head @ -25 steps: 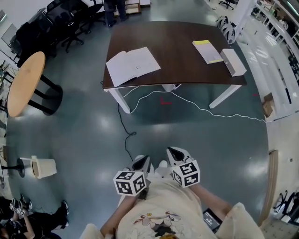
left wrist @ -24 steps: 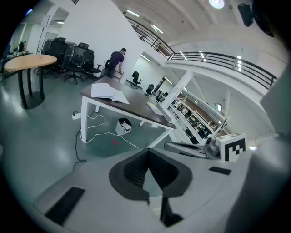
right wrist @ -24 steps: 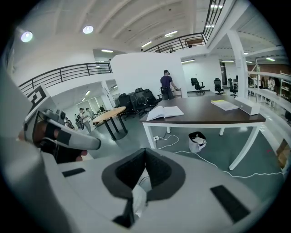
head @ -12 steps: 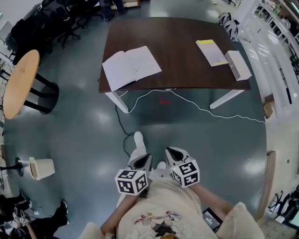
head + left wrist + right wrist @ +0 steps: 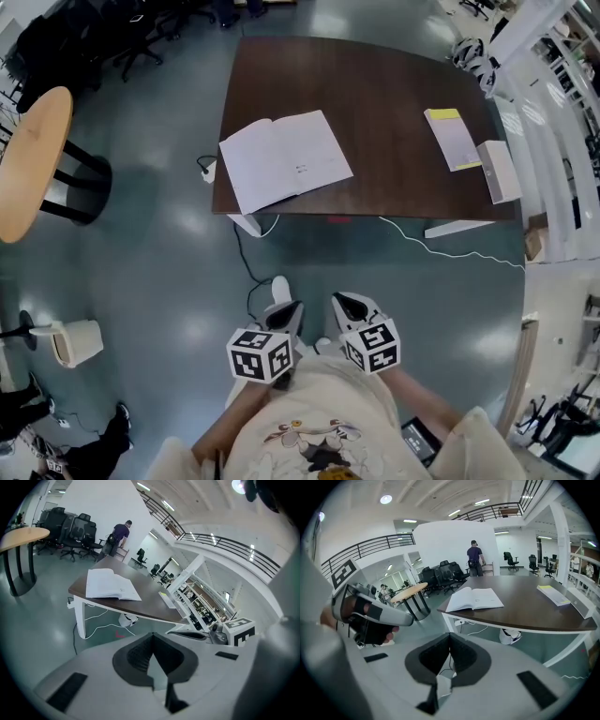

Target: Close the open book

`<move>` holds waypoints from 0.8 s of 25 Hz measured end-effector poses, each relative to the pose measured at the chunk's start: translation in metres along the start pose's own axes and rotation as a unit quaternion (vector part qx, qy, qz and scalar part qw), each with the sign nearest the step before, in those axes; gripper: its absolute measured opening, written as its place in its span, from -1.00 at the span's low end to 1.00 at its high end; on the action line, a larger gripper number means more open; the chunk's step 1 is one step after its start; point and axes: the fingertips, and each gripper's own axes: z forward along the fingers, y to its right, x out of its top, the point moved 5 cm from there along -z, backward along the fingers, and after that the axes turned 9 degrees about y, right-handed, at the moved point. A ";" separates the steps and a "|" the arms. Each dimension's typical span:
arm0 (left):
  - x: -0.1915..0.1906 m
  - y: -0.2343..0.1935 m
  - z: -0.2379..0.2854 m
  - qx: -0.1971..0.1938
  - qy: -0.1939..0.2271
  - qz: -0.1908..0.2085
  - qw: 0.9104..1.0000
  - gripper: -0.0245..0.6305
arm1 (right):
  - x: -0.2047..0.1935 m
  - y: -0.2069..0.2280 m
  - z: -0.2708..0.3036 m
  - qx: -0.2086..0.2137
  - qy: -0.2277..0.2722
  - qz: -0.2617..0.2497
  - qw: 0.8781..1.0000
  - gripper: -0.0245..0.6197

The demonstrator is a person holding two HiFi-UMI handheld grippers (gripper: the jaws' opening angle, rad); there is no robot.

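Observation:
The open book lies with white pages up at the near left corner of the dark brown table. Both grippers hang well short of the table, over the floor in front of the person's body. My left gripper is shut and empty; the right gripper beside it is also shut and empty. The left gripper view shows the book far ahead beyond the closed left gripper. The right gripper view shows the book ahead of the closed right gripper.
A yellow-topped booklet and a white box lie at the table's right end. A white cable runs on the floor under the table. A round wooden table and a white bin stand left. A person stands far back.
The person has walked toward the table, so the table and book sit nearer and larger in the head view. Both grippers stay shut, side by side in front of the body.

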 end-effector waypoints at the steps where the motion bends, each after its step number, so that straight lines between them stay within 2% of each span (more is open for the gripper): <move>1: 0.010 -0.011 0.003 0.000 -0.001 -0.002 1.000 -0.91 | 0.008 -0.001 0.012 -0.001 -0.001 0.000 1.000 -0.91; 5: 0.044 -0.045 0.016 -0.004 -0.005 -0.006 1.000 -0.91 | 0.031 0.001 0.049 -0.008 -0.008 -0.002 1.000 -0.90; 11: 0.073 -0.070 0.024 -0.012 -0.004 -0.009 1.000 -0.91 | 0.049 0.001 0.082 -0.013 -0.019 -0.003 1.000 -0.90; 20: 0.091 -0.094 0.023 0.013 0.013 -0.035 0.999 -0.91 | 0.069 0.000 0.129 0.021 -0.032 0.012 0.999 -0.90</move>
